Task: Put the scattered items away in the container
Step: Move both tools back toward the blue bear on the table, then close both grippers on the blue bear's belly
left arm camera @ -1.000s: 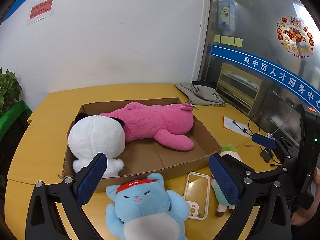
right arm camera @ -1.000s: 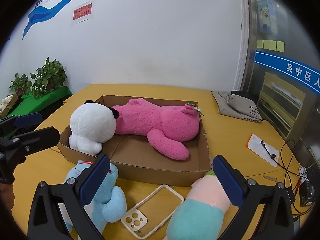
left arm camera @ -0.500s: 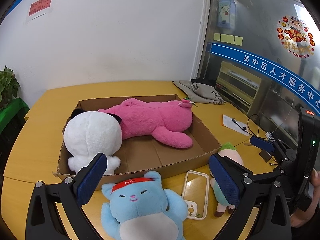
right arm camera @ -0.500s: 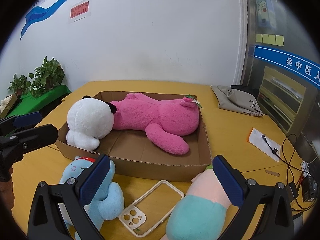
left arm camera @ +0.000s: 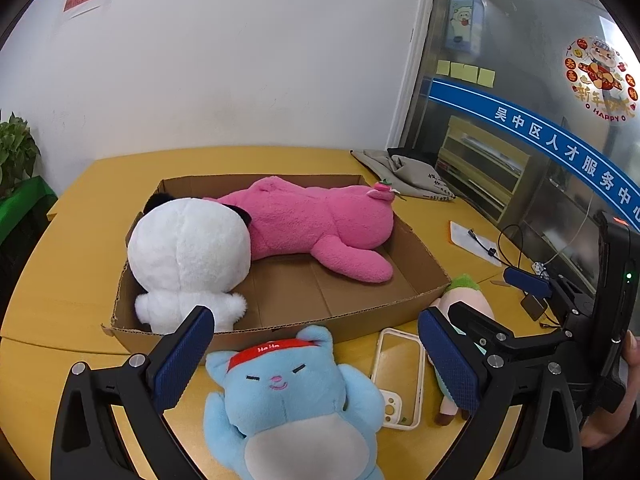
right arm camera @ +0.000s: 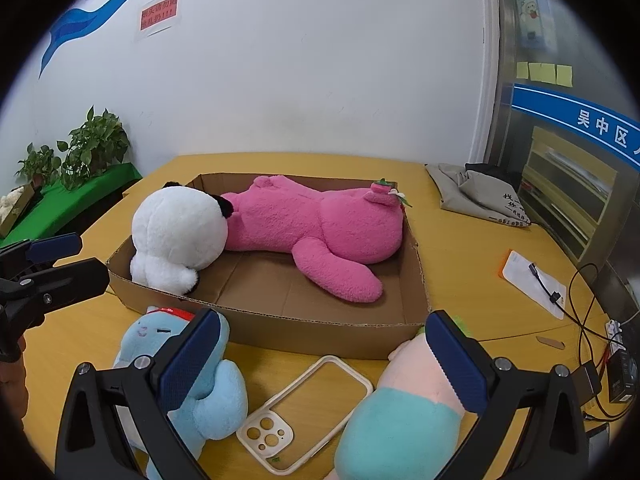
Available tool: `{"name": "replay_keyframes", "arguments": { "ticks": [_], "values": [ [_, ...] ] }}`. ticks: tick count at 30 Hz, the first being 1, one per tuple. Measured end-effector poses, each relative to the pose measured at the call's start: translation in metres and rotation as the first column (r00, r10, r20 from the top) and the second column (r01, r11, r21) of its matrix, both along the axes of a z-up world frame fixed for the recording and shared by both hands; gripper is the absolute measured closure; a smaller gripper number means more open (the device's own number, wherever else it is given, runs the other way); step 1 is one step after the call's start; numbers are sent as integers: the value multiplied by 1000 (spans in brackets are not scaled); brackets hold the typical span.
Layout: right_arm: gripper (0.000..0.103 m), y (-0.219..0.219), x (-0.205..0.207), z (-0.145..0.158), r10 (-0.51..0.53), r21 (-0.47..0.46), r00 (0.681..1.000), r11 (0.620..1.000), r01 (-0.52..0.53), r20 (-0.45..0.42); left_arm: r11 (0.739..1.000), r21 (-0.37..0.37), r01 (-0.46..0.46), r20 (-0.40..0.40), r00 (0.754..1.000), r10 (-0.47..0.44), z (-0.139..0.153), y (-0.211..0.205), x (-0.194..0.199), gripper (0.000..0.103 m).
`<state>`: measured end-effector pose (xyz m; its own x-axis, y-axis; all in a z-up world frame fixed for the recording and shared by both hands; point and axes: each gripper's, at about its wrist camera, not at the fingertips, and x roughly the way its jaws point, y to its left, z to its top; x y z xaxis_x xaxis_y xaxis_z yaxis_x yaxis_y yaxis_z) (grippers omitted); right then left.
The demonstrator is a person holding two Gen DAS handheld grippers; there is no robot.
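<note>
Left gripper (left arm camera: 316, 354) spread over blue plush (left arm camera: 292, 404), cardboard box (left arm camera: 280, 330) edge just beyond

The left gripper (left arm camera: 316, 360) is hovering with its jaws spread wide over a blue plush cat (left arm camera: 292, 404), which is lying face up on the yellow table (left arm camera: 72, 264) just in front of the cardboard box (left arm camera: 424, 280). A white plush (left arm camera: 188, 256) and a pink plush (left arm camera: 320, 224) are lying inside the box, touching each other. A phone case (left arm camera: 400, 376) is resting beside the cat, and a peach-coloured plush (left arm camera: 468, 304) (partly hidden by the right-hand finger) is lying beyond it. The right gripper (left arm camera: 532, 284) is showing at the frame's right edge.
</note>
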<state>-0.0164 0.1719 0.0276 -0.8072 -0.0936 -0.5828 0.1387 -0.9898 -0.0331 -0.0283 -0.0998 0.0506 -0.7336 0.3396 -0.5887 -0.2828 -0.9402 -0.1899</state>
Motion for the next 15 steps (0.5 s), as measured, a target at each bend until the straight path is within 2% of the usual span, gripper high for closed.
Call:
{"name": "replay_keyframes", "arguments": {
  "ticks": [6,9,11,13,15],
  "values": [
    [0,1,1,-1,6,0,1000,1000,-6,4,1000,7,13,10,1000,-13,-7,-5,2,0],
    [0,-2,4,-4,41,-17,999,999,-41,8,1000,10,7,25,1000,-7,-13,-14,3,0],
    [0,-7,11,-8,126,-57,992,991,-125,20,1000,2,12,33,999,-13,-17,-22,6,0],
    [0,-18,25,-16,272,-83,962,960,-269,26,999,5,41,53,998,-41,-24,-31,9,0],
    [0,-29,36,-24,356,-61,934,933,-354,19,996,15,88,83,993,-89,-34,-39,11,0]
  ]
}}
